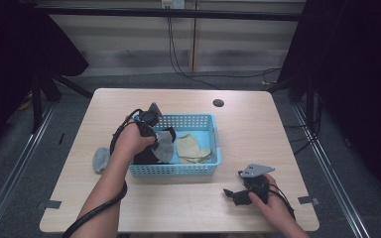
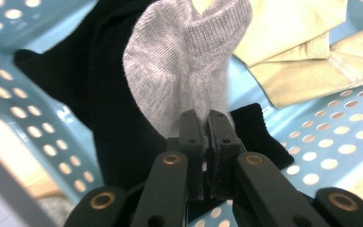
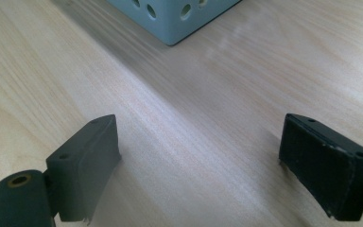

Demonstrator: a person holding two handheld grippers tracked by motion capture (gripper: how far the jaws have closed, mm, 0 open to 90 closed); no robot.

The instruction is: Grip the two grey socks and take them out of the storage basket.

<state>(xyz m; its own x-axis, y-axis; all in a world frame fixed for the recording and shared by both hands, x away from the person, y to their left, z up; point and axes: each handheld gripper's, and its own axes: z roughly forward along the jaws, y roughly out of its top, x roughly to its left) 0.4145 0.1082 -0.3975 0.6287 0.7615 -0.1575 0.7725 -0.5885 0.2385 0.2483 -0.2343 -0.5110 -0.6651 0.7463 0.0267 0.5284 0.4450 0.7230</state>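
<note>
Over the basket [image 1: 213, 141], grey sock [image 2: 179, 71], ribbed knit cuff, pinched by left tongs [image 2: 206, 142]. Beneath: one black sock [image 2: 108, 118], beige cloth [image 2: 307, 56]. Basket blue plastic, perforated. Second grey sock [image 1: 100, 159] on wooden counter [image 1: 258, 124]. Right tongs [image 3: 198, 161] wide, empty.

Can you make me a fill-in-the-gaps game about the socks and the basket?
1. The left gripper has its jaws shut on a ____ sock.
2. The socks lie in a ____ basket full of holes.
3. The right gripper rests on the table with its jaws ____.
4. Another grey sock lies on the table, ____ the basket.

Missing words: grey; blue; open; outside
</note>
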